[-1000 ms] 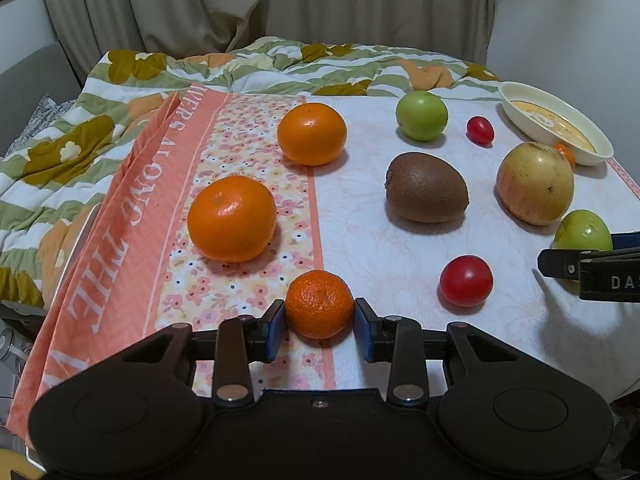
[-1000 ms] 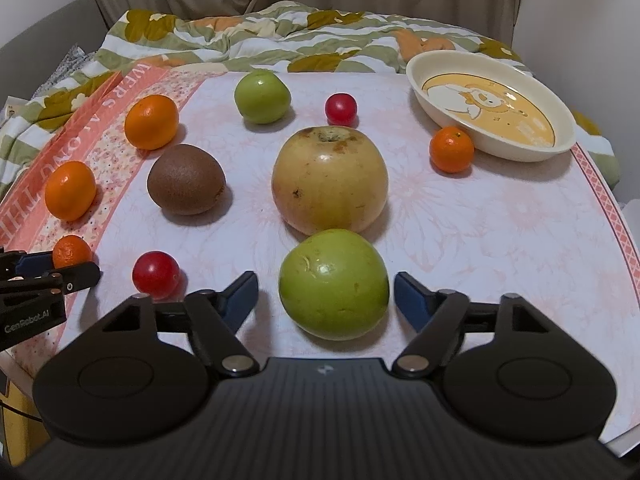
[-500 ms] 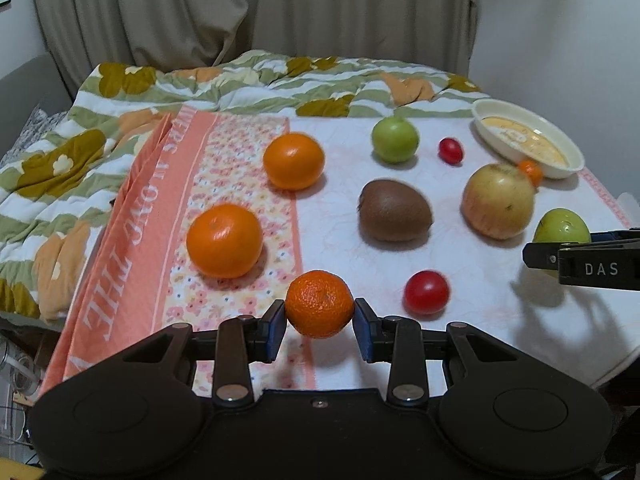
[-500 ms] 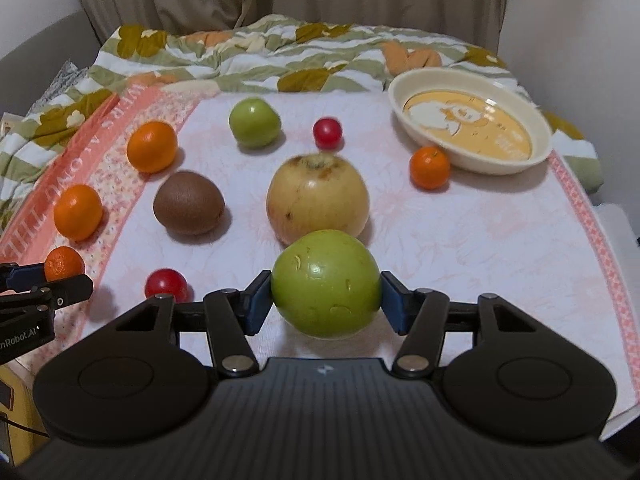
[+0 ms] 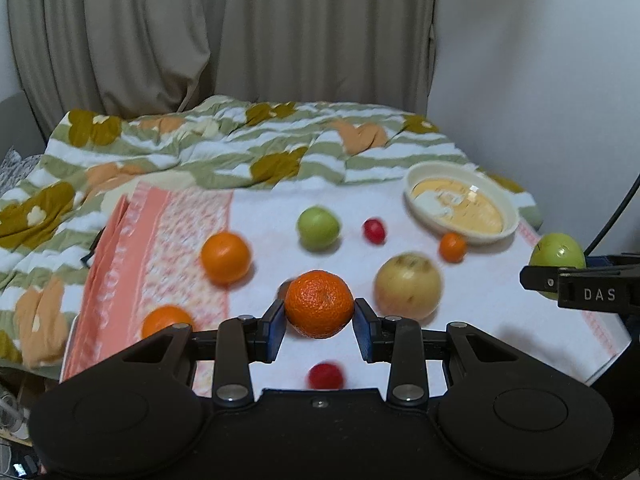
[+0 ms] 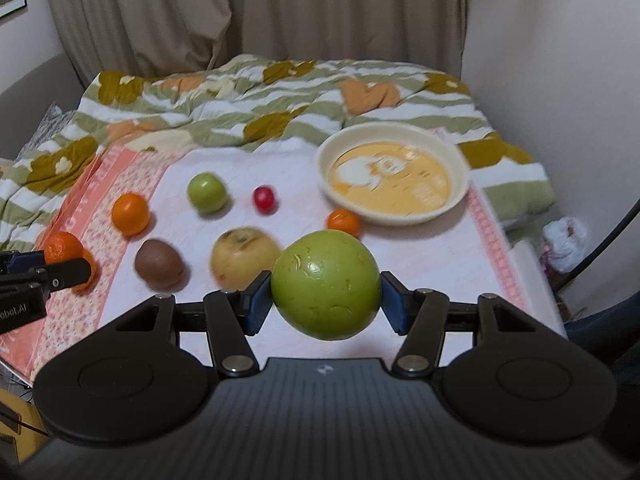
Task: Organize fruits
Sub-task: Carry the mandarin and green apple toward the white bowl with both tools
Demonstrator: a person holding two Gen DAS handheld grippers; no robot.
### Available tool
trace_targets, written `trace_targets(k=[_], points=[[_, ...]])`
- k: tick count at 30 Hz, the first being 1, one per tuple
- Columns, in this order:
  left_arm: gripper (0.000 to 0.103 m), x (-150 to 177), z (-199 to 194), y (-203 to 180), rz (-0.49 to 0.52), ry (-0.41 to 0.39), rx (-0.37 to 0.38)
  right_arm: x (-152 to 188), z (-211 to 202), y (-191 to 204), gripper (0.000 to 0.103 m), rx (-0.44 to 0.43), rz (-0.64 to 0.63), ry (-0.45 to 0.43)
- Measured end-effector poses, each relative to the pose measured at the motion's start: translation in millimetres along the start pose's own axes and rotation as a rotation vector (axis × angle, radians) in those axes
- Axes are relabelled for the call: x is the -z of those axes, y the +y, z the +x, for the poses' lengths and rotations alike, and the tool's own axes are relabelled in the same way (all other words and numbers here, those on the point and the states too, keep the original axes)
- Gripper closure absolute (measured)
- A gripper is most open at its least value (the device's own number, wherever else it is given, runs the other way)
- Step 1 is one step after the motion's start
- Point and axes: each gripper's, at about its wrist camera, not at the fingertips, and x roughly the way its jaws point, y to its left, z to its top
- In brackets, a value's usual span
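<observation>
As both fruits look firm and round, we note each gripper clamps mid-girth: left gripper [image 5: 319,317] on the mandarin [image 5: 319,303], right gripper [image 6: 326,303] on the apple [image 6: 326,295].

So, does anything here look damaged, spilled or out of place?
Nothing is spilled. The yellowish apple has dark blemishes around its stem end, and the green apple held in the right gripper shows small scuffs. The bowl holds no fruit; the remaining fruit lies loose on the cloth.
</observation>
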Motion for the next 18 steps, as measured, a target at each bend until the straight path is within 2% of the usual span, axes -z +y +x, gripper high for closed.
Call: trace_targets(k=[8, 18], points=[[0.063, -40, 12, -55, -0.055, -0.043, -0.044, -42, 1, -71, 0.031, -0.032, -0.067, -0.039], [0.063, -92, 60, -116, -0.143, -0.073, -0.078, -107, 47, -147, 0.031, -0.1, -0.15, -0.071]])
